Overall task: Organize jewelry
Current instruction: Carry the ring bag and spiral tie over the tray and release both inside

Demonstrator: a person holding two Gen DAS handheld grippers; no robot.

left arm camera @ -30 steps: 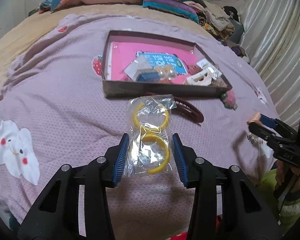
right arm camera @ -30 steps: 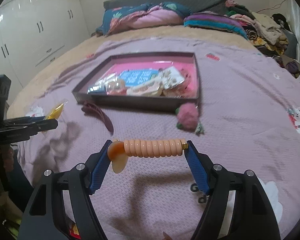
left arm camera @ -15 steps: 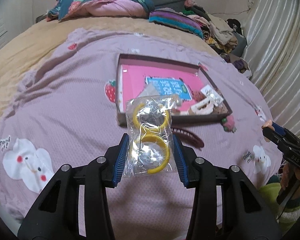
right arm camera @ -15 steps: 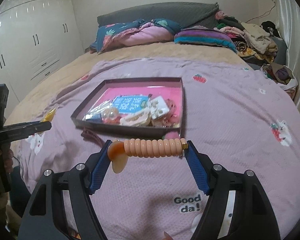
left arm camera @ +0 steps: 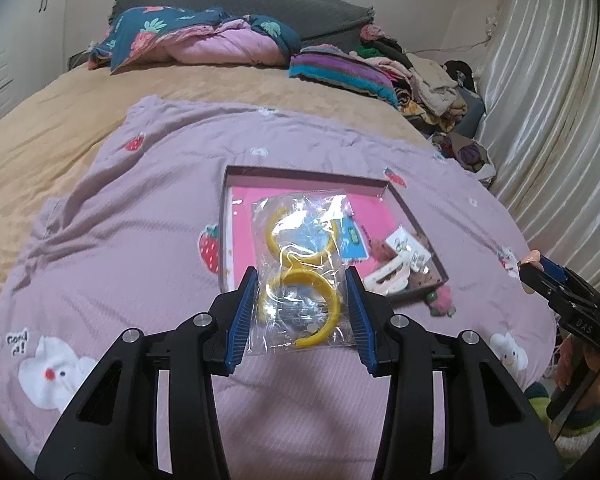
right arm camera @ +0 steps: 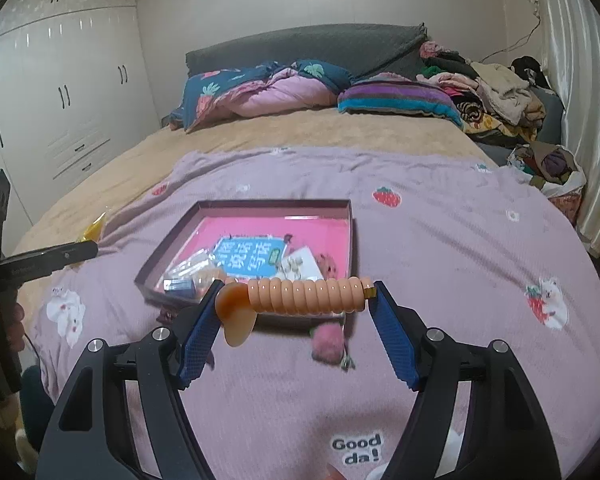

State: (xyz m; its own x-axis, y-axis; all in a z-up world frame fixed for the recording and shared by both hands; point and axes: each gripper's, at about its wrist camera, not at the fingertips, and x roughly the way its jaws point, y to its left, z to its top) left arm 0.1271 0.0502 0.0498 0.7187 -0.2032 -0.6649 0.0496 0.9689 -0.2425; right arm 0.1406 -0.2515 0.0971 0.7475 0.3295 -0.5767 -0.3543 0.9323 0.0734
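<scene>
My left gripper [left arm camera: 300, 298] is shut on a clear plastic bag with two yellow hoop earrings [left arm camera: 300, 280], held up in the air in front of the box. My right gripper [right arm camera: 296, 300] is shut on a peach spiral hair tie [right arm camera: 308, 295], also held above the bed. A shallow dark box with a pink floor [left arm camera: 300, 172] [right arm camera: 260, 206] lies on the purple blanket and holds a blue card [right arm camera: 248, 258], a white hair claw [left arm camera: 388, 274] and small packets. The right gripper shows at the right edge of the left wrist view [left arm camera: 540, 272].
A pink pom-pom hair tie [right arm camera: 328, 344] [left arm camera: 440, 300] lies on the blanket just in front of the box. Folded quilts [right arm camera: 268, 88] and piled clothes [right arm camera: 496, 92] lie at the head of the bed. A curtain [left arm camera: 560, 120] hangs on the right, white wardrobes [right arm camera: 60, 92] on the left.
Both grippers have risen and drawn back from the box with their items still held. The box now looks smaller and farther off. The dark hair clip before the box is now hidden.
</scene>
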